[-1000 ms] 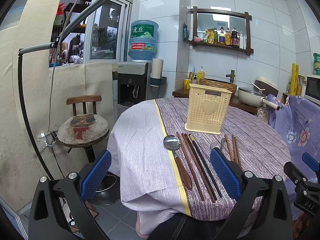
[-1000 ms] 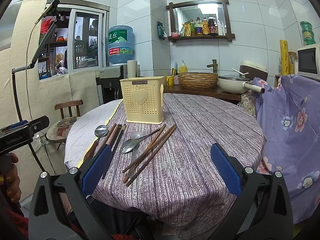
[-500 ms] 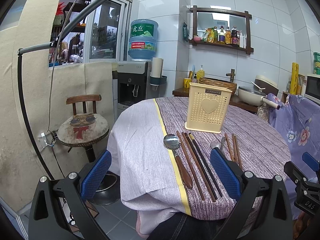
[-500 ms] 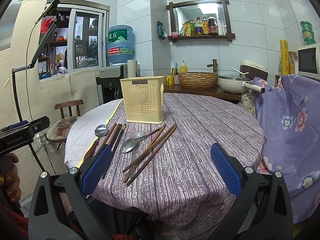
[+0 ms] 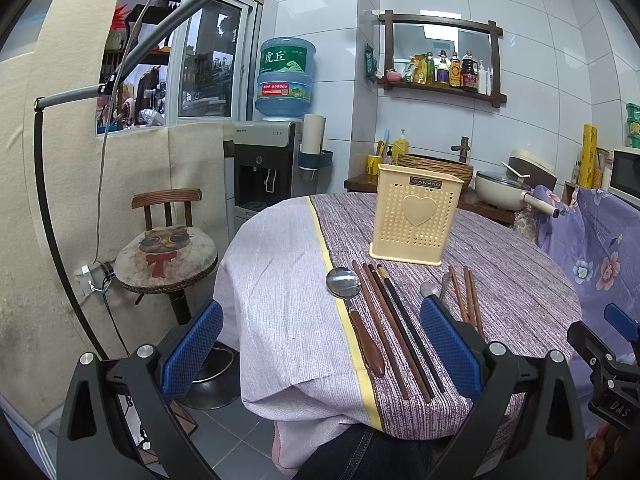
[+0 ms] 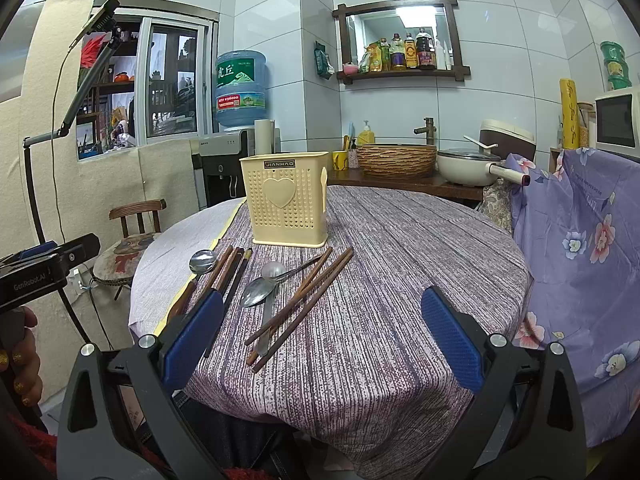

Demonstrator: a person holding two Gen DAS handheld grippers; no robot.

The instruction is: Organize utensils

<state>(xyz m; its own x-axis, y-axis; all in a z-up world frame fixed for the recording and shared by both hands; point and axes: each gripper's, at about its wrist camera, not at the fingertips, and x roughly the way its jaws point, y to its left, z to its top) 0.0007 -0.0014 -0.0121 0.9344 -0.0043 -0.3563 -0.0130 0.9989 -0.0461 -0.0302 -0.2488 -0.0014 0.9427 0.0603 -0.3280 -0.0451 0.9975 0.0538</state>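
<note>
Utensils [image 6: 280, 292] before holder [image 6: 286, 204]

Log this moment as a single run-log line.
stage: pre-grasp | left gripper: open, empty | right gripper: open, empty | spoons, chopsticks: loose on table | utensil holder: upright

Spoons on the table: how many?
3. A wooden-handled spoon lies left, by the yellow stripe. Two all-metal spoons sit mid-table, crossing each other: one with its handle angled toward the cream utensil holder, one partly under the chopsticks. None visibly hidden.
</note>
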